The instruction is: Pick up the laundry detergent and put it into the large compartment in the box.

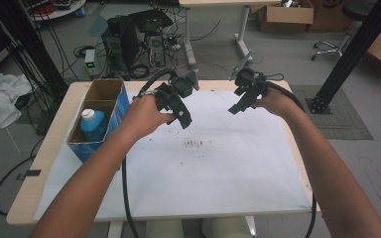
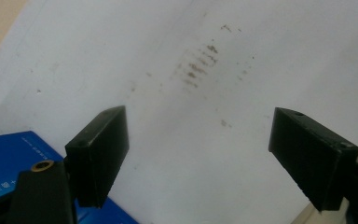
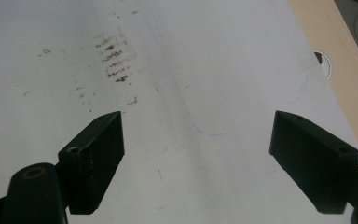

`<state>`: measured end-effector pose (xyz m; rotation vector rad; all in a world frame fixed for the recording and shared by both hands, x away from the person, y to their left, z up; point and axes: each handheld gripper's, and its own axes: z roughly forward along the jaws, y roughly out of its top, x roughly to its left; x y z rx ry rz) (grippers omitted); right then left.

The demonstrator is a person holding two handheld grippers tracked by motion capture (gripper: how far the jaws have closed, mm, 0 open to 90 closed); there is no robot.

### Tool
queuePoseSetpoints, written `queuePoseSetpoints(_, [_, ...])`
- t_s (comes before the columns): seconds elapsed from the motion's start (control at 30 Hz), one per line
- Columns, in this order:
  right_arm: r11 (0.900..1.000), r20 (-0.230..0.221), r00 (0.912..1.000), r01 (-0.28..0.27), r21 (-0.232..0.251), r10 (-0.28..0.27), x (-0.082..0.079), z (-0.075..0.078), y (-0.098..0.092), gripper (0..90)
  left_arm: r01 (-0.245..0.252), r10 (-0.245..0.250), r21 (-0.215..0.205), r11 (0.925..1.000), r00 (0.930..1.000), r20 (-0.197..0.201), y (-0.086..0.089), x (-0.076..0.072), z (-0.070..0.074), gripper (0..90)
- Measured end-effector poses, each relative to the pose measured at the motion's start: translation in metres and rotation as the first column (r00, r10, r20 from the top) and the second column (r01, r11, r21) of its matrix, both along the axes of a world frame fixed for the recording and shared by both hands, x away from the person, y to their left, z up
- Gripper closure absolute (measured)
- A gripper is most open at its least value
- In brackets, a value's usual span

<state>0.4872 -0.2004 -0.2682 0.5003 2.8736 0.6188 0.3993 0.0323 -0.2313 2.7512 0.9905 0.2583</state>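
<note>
Grey flooring strewn with cables and computer towers lies beyond a pale wooden bench [image 1: 54,144] covered by a white paper sheet [image 1: 218,168] marked with a patch of brown smudges [image 1: 196,144]. At the bench's left edge stands a blue-sided open cardboard box [image 1: 111,101], with a blue white-capped plastic bottle [image 1: 92,124] upright in its near compartment. Above the sheet's far half, the left hand-held gripper [image 1: 181,119] hangs just right of the box, jaws wide apart with nothing between them. Well apart to its right, the right hand-held gripper [image 1: 235,108] hovers likewise, jaws spread and empty.
</note>
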Motion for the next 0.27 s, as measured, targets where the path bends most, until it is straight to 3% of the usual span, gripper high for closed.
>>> queuePoseSetpoints(0.27, [1.0,0.001,1.0,0.0,0.003,0.0,-0.0022,0.0013,-0.001,17.8,-0.006,0.006,-0.005,1.0,1.0,0.003,-0.0003,-0.001,0.0012,21.0])
